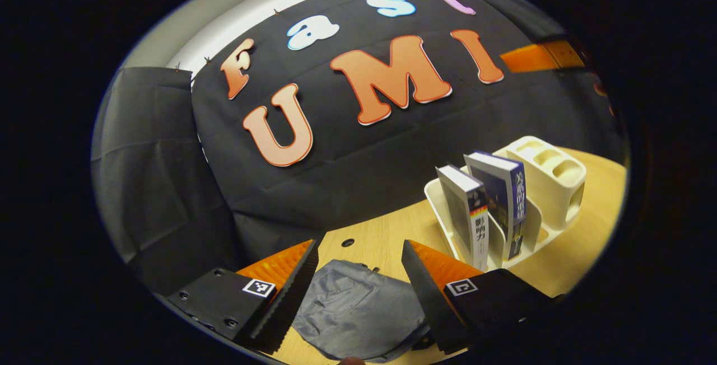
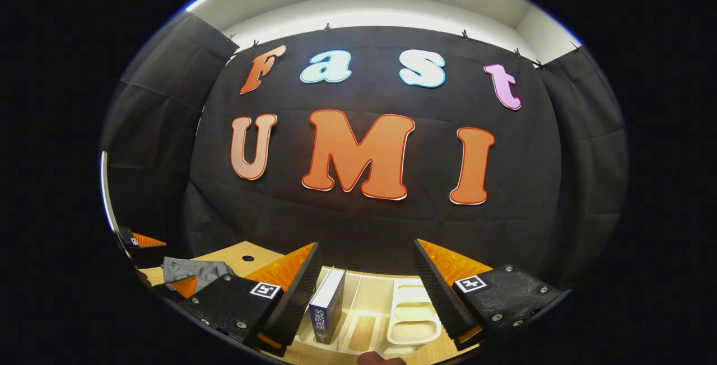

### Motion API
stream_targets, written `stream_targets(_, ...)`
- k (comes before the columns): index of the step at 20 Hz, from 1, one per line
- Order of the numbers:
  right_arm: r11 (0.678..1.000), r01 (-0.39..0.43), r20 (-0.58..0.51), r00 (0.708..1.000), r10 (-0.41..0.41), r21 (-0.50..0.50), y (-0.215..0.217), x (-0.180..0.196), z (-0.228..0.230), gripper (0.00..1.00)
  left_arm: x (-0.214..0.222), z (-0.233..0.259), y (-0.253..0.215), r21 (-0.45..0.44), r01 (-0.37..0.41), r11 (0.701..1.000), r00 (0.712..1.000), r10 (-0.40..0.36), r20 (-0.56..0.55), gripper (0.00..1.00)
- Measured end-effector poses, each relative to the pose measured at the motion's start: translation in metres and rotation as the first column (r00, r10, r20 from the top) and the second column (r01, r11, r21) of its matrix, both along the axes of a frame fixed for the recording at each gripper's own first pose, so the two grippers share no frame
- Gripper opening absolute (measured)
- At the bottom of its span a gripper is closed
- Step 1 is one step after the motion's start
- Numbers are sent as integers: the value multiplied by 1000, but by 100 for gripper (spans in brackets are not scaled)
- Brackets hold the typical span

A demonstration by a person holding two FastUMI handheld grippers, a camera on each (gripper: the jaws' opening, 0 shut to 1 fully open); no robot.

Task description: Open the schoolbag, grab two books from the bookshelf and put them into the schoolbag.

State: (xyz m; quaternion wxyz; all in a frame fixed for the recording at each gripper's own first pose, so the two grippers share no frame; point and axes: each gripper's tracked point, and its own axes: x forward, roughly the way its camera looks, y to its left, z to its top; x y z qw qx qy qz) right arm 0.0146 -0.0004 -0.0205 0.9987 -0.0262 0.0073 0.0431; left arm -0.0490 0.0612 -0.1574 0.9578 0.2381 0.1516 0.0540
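Note:
A grey schoolbag (image 1: 358, 309) lies flat on the wooden table (image 1: 582, 253), just below and between the fingers of my open left gripper (image 1: 359, 246). To its right, two books (image 1: 468, 214) (image 1: 504, 202) stand upright in a white rack (image 1: 552, 186). In the right gripper view my right gripper (image 2: 367, 247) hangs open above the rack (image 2: 411, 314), holding nothing. A blue-spined book (image 2: 327, 303) stands just inside its left finger. The schoolbag (image 2: 196, 268) lies far left there, with one orange finger (image 2: 147, 240) of the left gripper beside it.
The black cloth wall stands close behind the table. The rack has several empty slots and cups on its far side (image 1: 560, 166). A round hole (image 1: 347, 242) is cut in the tabletop behind the bag. An orange finger (image 1: 538, 57) of the right gripper shows high at the right.

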Motion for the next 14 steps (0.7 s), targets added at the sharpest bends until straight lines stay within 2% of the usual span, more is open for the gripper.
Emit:
stream_targets(9, 1000, -25, -8, 1000, 25, -1, -18, -2, -12, 97, -33, -74, -5, 223, 33, 974, 987, 4, -164, 96)
stream_targets(14, 999, -39, -1, 999, 39, -10, -30, -5, -13, 97, -51, -117, -8, 296, 53, 954, 966, 27, -258, 96)
